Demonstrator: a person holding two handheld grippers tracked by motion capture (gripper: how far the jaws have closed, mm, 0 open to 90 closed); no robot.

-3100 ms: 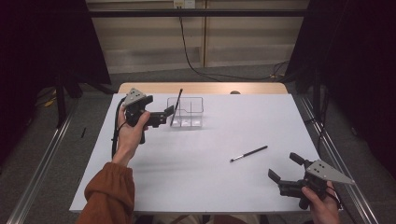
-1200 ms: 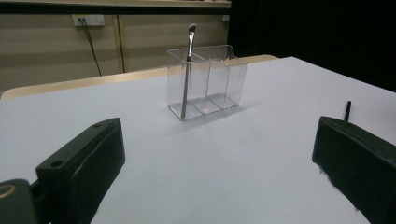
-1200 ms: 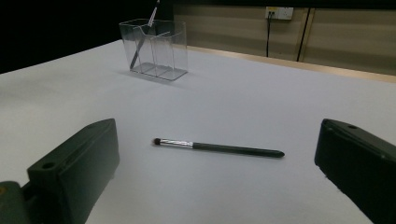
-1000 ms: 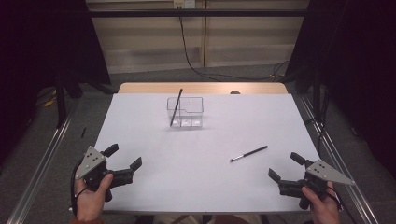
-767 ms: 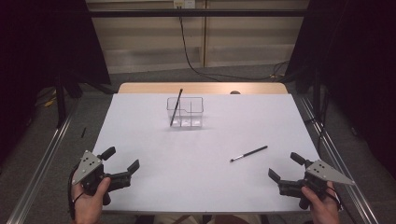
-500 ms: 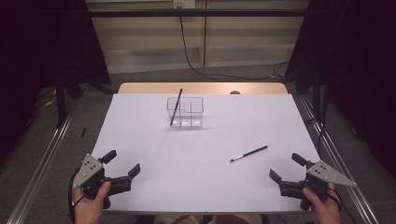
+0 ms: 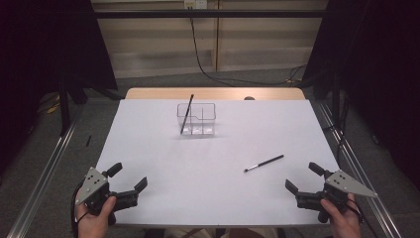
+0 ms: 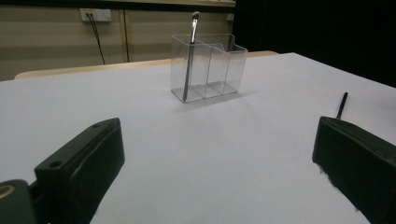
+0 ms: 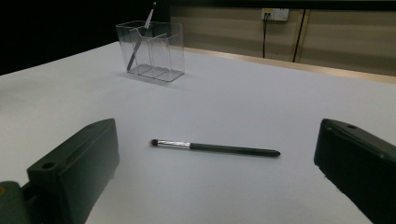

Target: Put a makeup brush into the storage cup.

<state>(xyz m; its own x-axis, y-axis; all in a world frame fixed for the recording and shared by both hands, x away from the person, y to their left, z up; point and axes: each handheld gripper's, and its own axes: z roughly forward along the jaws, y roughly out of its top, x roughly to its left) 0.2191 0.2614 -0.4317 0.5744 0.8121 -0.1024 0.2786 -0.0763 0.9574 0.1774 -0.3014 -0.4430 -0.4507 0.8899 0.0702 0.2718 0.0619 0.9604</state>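
text: none readable | labels: none | brands: none | numbers: none | signs: none | checked: table sheet, clear holder, brushes, wall outlets, both grippers – nothing legible on any of them

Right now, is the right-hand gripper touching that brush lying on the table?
Apart. The right gripper view shows the brush lying flat on the table, with bare surface between it and the open right gripper.

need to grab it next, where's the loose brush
The loose brush lies flat on the white table, right of centre in the high view, just ahead of the right gripper.
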